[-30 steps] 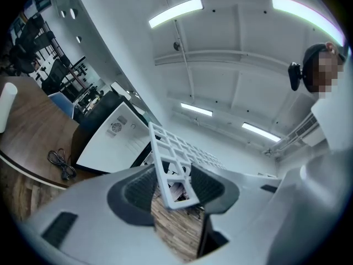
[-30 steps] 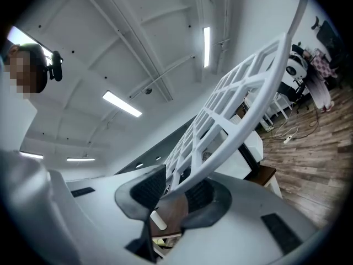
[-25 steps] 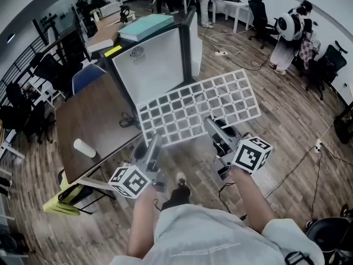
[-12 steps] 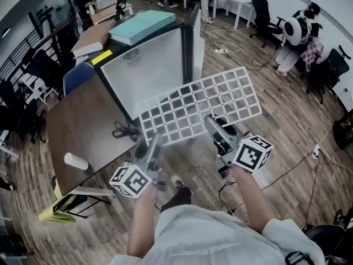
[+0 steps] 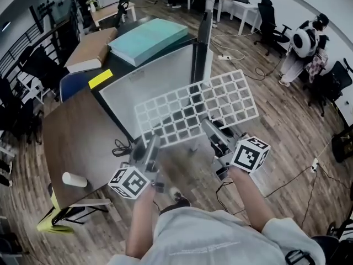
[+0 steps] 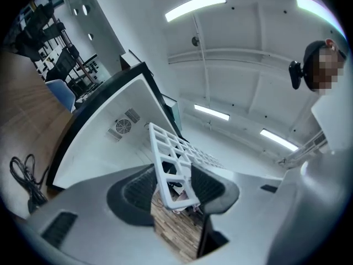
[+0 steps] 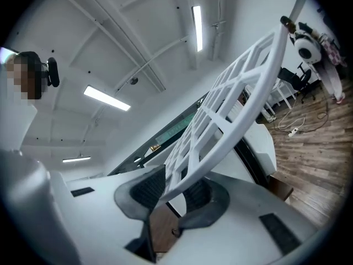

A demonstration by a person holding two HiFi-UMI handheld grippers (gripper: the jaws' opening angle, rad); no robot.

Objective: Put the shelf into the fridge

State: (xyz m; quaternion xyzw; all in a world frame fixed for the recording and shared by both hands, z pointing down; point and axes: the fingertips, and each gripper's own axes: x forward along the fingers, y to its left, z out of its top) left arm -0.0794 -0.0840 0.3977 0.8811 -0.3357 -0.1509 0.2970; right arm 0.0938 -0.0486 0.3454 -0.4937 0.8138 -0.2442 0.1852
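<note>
A white grid shelf (image 5: 196, 112) is held flat in the air in front of me. My left gripper (image 5: 151, 148) is shut on its near left edge and my right gripper (image 5: 207, 129) is shut on its near right edge. In the left gripper view the shelf (image 6: 168, 164) runs edge-on between the dark pads. In the right gripper view the shelf (image 7: 231, 106) slants up to the right from the jaws. The white fridge (image 5: 146, 79) with a black frame stands just beyond the shelf, its door (image 5: 203, 43) open edge-on at the right.
A brown table (image 5: 77, 142) stands at the left with a black cable (image 5: 122, 147) and a white cylinder (image 5: 74, 180). Teal and brown flat boxes (image 5: 146, 37) lie on top of the fridge. Office chairs, desks and a person (image 5: 306, 43) are further back on the wooden floor.
The fridge has come closer and larger in the head view, and the shelf has moved up toward it. Both grippers keep their hold on the shelf.
</note>
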